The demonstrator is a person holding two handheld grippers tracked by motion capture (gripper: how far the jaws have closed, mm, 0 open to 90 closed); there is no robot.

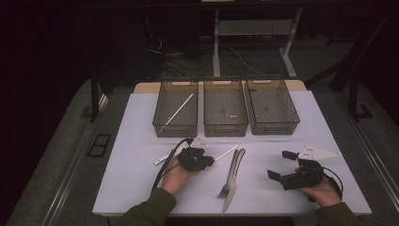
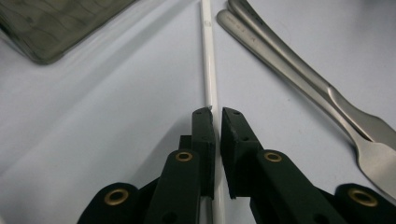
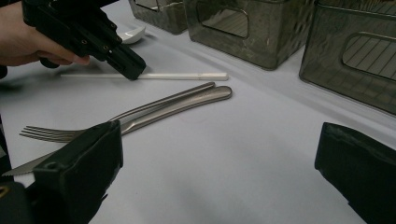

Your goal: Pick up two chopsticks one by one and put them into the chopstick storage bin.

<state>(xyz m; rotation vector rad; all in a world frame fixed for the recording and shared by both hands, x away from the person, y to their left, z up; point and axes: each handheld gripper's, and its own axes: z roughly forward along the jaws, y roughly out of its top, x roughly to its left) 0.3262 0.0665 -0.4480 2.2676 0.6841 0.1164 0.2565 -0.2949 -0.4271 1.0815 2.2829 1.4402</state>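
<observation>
Tabletop (image 1: pixel 141 188) under a pale, white-looking sheet takes up the middle of the high view, with a strip of bare wood showing along its far edge, grey floor around it, and a dark room beyond where white desk legs (image 1: pixel 216 42) and loose cables (image 1: pixel 188 59) stand at about 12 o'clock. Three smoky translucent bins sit in a row along the far side: the left bin (image 1: pixel 175 109) holds a white stick lying on a slant, while the middle bin (image 1: pixel 225 108) and the right bin (image 1: pixel 272 106) are just beside it, almost touching one another. Near the centre of the sheet a fork (image 1: pixel 230 175) and a knife (image 1: pixel 234 183) lie side by side, handles toward 12 o'clock, touching along their length. At 10 o'clock from them the left hand-held gripper (image 2: pixel 216 114) has its jaws drawn nearly together on a thin white straw (image 2: pixel 208 56), which runs between them and lies flat on the sheet, pointing toward the bins. A white spoon (image 1: pixel 162 159) peeks out at 9 o'clock of that hand. The right hand-held gripper (image 1: pixel 282 165) rests at about 3 o'clock of the cutlery, well apart from it, jaws spread wide with nothing between them.
</observation>
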